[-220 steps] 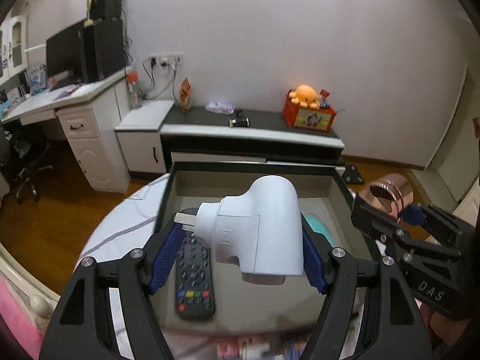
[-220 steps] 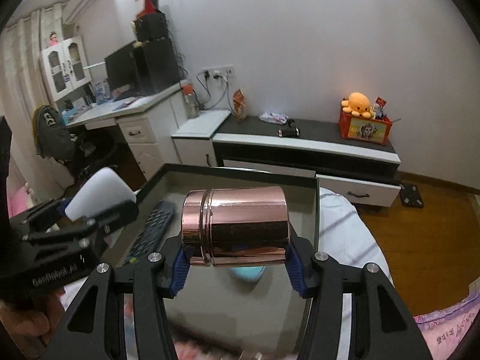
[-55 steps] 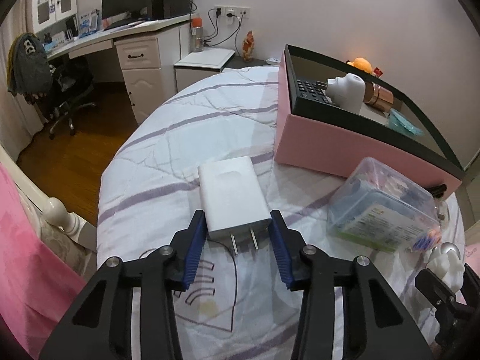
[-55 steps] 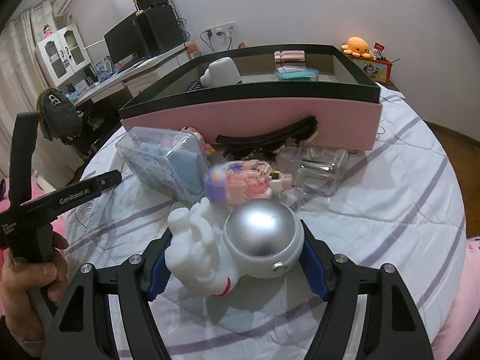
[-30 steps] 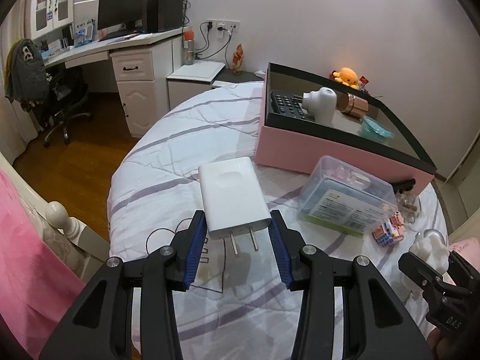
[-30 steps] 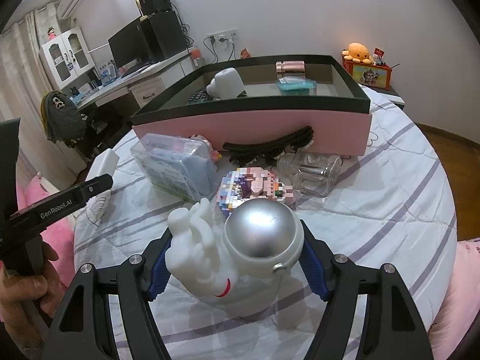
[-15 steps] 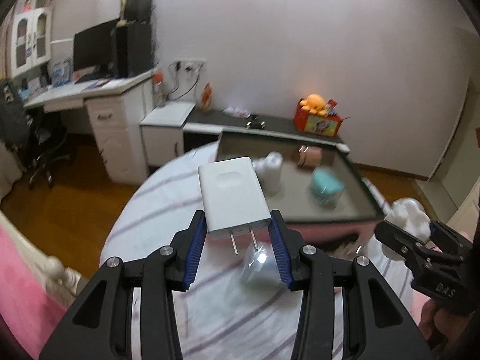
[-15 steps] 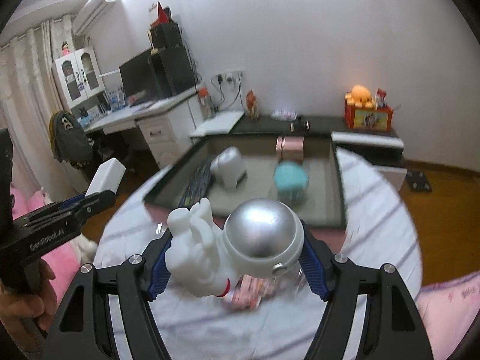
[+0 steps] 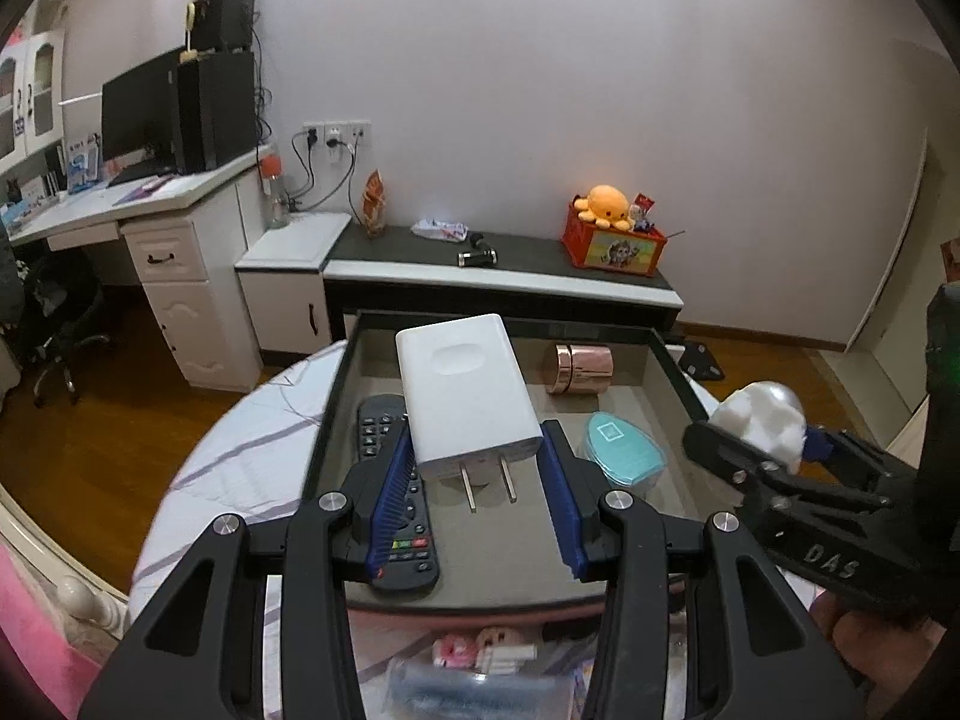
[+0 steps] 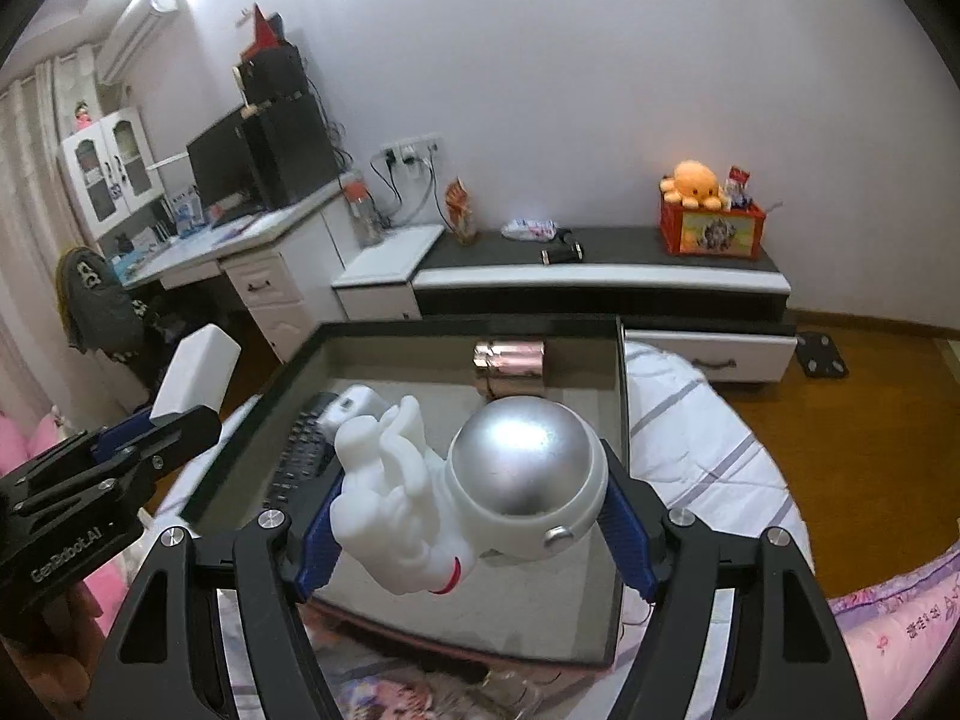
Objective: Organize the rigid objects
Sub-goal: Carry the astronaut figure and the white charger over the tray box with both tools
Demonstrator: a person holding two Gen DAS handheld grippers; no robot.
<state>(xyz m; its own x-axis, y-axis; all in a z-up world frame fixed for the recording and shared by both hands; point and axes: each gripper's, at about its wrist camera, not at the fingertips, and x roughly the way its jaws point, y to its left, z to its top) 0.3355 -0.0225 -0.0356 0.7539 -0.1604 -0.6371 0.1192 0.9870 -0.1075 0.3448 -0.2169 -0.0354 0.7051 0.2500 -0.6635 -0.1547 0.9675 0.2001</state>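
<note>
Left gripper [image 9: 477,471]: blue fingers clamped on the white rectangular plug-in charger [image 9: 465,393], prongs toward the camera. Right gripper [image 10: 474,516]: fingers closed around the white astronaut figurine with silver dome helmet [image 10: 474,486]. Both are held centre frame, above the dark-rimmed open box [image 9: 333,414].

Risk: the rounded helmet offers little flat contact and may slip; a release from this height could knock the contents.

Box holds a black remote control [image 9: 390,480], rose-gold metal cylinder [image 9: 579,367], teal oval case [image 9: 624,450].
</note>
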